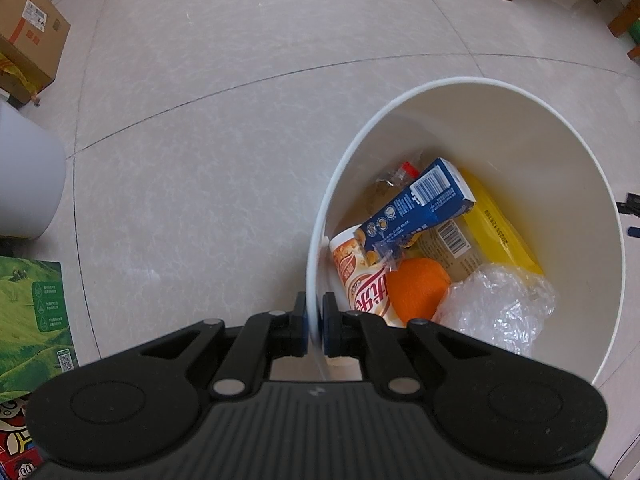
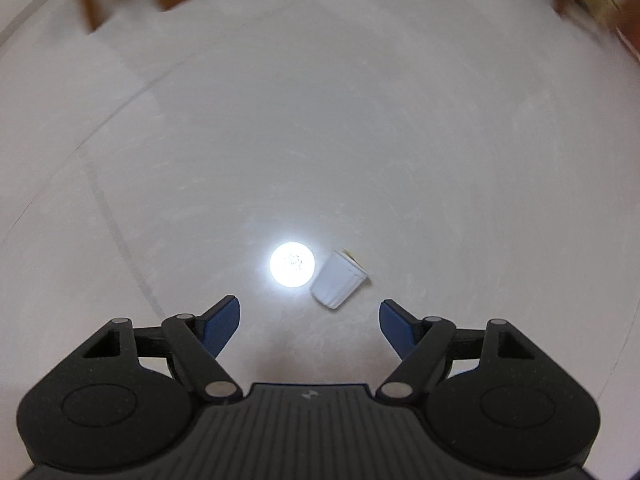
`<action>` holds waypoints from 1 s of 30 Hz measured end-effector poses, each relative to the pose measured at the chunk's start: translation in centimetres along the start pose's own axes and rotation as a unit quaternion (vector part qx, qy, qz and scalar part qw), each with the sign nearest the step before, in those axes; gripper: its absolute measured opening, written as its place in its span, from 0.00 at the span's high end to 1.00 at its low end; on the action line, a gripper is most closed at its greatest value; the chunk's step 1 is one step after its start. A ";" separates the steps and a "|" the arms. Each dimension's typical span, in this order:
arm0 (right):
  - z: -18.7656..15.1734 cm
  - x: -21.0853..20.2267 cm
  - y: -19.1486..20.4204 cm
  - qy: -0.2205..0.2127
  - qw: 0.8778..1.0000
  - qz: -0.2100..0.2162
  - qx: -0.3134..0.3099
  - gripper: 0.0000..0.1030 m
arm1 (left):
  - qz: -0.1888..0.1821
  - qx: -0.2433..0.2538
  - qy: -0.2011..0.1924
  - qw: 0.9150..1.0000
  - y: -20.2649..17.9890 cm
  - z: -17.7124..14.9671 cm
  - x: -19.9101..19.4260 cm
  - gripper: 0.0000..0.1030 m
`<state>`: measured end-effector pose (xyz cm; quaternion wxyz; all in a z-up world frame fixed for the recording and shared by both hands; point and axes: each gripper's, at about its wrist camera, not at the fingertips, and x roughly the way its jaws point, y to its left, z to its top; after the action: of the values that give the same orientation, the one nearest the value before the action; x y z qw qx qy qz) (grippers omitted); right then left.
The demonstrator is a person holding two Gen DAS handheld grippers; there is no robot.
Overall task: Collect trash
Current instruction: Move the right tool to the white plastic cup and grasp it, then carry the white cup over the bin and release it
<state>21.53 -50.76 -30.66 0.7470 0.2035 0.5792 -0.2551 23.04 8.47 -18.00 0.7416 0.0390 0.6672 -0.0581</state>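
Two tools are in use: the left tool [image 1: 315, 322] is clamped on the rim of the white bin [image 1: 520, 128], presumably so that the bin can be carried along, and a blue carton [image 1: 416, 204], an orange [image 1: 418, 290] and crumpled plastic [image 1: 498, 304] are already held inside. The right tool [image 2: 310, 320] is spread wide and empty above a small white cup [image 2: 338, 282] lying tipped on the floor [image 2: 400, 140], judged the next item to be collected. The cup's contents cannot be determined, and a lamp reflection [image 2: 292, 265] beside it washes out the floor there.

Trash [image 1: 420, 236] in bin [image 1: 520, 128], cup [image 2: 338, 282] on floor [image 2: 360, 140]
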 end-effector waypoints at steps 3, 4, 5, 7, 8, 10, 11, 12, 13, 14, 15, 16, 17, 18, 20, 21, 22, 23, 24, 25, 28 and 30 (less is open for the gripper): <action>-0.1 2.7 -0.7 0.000 0.999 -0.005 0.041 0.26 | -0.001 -0.001 0.003 1.000 0.0 0.0 0.0 0.96; 0.3 3.5 -1.0 -0.001 0.999 -0.005 0.051 0.28 | -0.001 -0.001 0.003 1.000 0.0 0.0 0.0 0.96; 0.2 4.2 -1.2 -0.002 0.998 -0.007 0.060 0.29 | 0.000 -0.002 0.003 1.000 0.0 0.1 0.0 0.95; 0.1 5.4 -1.5 -0.007 0.997 -0.012 0.076 0.32 | 0.000 -0.002 0.004 1.000 0.0 0.1 0.1 0.95; 0.1 5.9 -1.7 -0.011 0.996 -0.013 0.086 0.33 | 0.001 -0.002 0.005 1.000 0.0 0.1 0.1 0.95; -0.1 6.7 -1.5 -0.019 0.995 -0.021 0.100 0.36 | 0.002 -0.002 0.005 1.000 -0.1 0.1 0.1 0.95; -0.1 7.0 -1.7 -0.022 0.994 -0.022 0.108 0.36 | 0.003 -0.001 0.005 1.000 -0.1 0.1 0.2 0.95; -0.2 7.3 -1.8 -0.025 0.993 -0.021 0.114 0.36 | 0.004 0.001 0.005 1.000 -0.2 0.1 0.2 0.95; -0.3 7.5 -1.8 -0.027 0.992 -0.023 0.119 0.37 | 0.004 0.001 0.004 1.000 -0.2 0.1 0.2 0.95; -0.4 7.7 -1.9 -0.027 0.992 -0.026 0.123 0.38 | 0.004 0.001 0.003 1.000 -0.2 0.0 0.2 0.95; -0.5 8.0 -1.8 -0.028 0.991 -0.028 0.124 0.41 | 0.004 0.001 0.003 1.000 -0.2 0.0 0.2 0.95; -0.7 8.2 -2.0 -0.029 0.991 -0.032 0.124 0.46 | 0.004 0.002 0.002 1.000 -0.2 0.0 0.2 0.95; -1.0 8.1 -1.8 -0.030 0.991 -0.035 0.123 0.48 | 0.003 0.001 0.002 1.000 -0.2 -0.1 0.2 0.95; -1.3 8.1 -1.7 -0.032 0.991 -0.037 0.123 0.52 | 0.003 0.001 0.002 1.000 -0.2 -0.1 0.2 0.95; -1.6 8.1 -1.7 -0.036 0.991 -0.041 0.122 0.57 | 0.002 0.000 0.003 1.000 -0.2 0.0 0.3 0.95; -1.7 8.1 -1.5 -0.036 0.991 -0.043 0.121 0.58 | 0.002 -0.001 0.003 1.000 -0.2 0.0 0.2 0.95; -1.8 8.2 -1.0 -0.036 0.991 -0.043 0.121 0.58 | 0.002 -0.001 0.003 1.000 -0.2 0.0 0.2 0.95; -1.9 8.1 -0.9 -0.037 0.991 -0.045 0.122 0.58 | 0.002 -0.001 0.003 1.000 -0.2 0.0 0.2 0.95; -2.0 8.2 -1.4 -0.038 0.991 -0.047 0.122 0.58 | 0.002 -0.001 0.003 1.000 -0.2 0.1 0.2 0.95; -1.6 7.7 -1.0 -0.038 0.991 -0.045 0.122 0.58 | 0.001 -0.002 0.004 1.000 -0.1 0.1 0.2 0.95; -1.8 6.4 -0.7 -0.035 0.992 -0.039 0.116 0.58 | 0.000 -0.006 0.006 1.000 -0.1 0.1 0.3 0.95; -1.4 5.2 0.0 -0.028 0.994 -0.036 0.101 0.58 | 0.000 -0.004 0.006 1.000 -0.1 0.1 0.3 0.95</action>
<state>21.44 -50.68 -36.05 0.7290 0.2495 0.5364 -0.3445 23.13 8.38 -18.24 0.7380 0.0362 0.6716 -0.0552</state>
